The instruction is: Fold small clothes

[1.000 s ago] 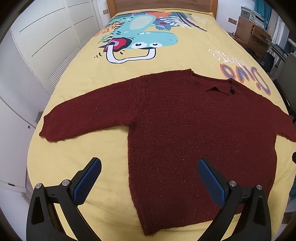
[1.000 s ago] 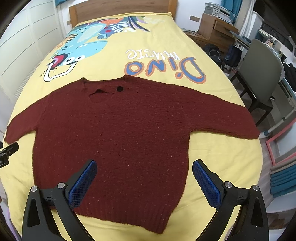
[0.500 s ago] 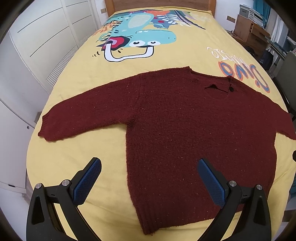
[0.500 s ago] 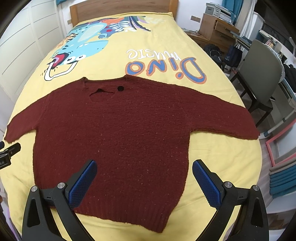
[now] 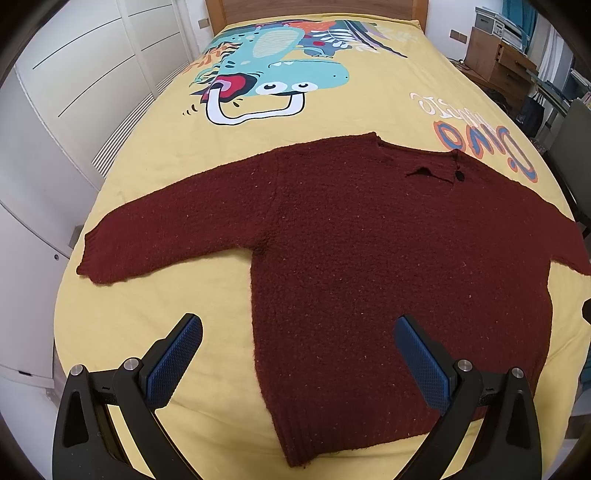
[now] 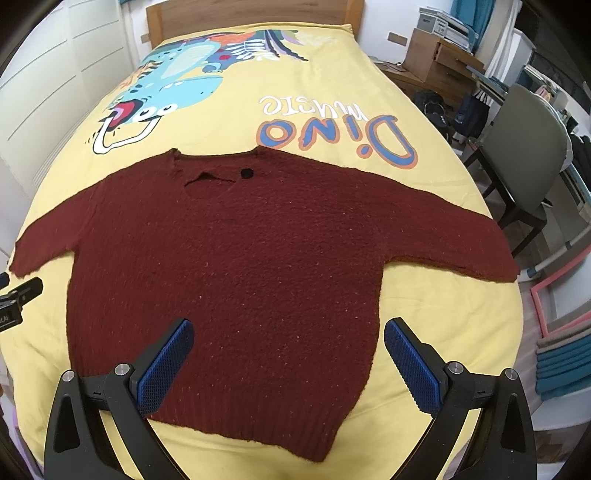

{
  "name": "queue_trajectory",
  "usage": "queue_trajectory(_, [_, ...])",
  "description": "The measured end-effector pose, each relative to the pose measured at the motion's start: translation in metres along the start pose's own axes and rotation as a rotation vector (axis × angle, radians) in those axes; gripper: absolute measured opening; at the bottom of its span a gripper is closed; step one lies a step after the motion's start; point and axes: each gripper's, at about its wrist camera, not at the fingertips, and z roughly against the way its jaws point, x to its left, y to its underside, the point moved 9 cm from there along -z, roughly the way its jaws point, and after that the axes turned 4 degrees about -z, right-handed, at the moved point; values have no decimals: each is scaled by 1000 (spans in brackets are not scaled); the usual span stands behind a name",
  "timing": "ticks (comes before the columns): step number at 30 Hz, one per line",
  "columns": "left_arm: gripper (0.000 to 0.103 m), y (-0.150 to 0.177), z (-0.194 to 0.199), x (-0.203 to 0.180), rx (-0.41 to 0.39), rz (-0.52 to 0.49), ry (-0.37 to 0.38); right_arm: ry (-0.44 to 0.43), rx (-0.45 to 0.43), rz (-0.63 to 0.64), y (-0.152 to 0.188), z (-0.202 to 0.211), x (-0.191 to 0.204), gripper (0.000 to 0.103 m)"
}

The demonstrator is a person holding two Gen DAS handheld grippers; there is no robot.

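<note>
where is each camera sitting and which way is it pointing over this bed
Left wrist: sits on the left gripper near the bed's foot, facing the headboard, above the sweater's left hem; its open fingers show.
Right wrist: sits on the right gripper, facing alike, above the right hem; its open fingers and the left gripper's tip show.
Shared: sweater, dinosaur bedspread.

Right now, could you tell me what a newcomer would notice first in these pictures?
A dark red sweater lies spread flat, sleeves out, across a yellow bedspread. Beyond its collar, toward the headboard, sit a cartoon dinosaur print and Dino lettering. Both tools hang open near the hem.
</note>
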Motion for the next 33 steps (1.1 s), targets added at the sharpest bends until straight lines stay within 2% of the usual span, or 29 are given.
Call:
queue_trajectory(20, [102, 1, -4, -1, 4, -17, 7, 11, 16, 31, 0, -4, 5, 103])
queue_trajectory(33, [102, 0, -4, -4, 1, -30, 10, 11, 9, 7, 1, -5, -3, 103])
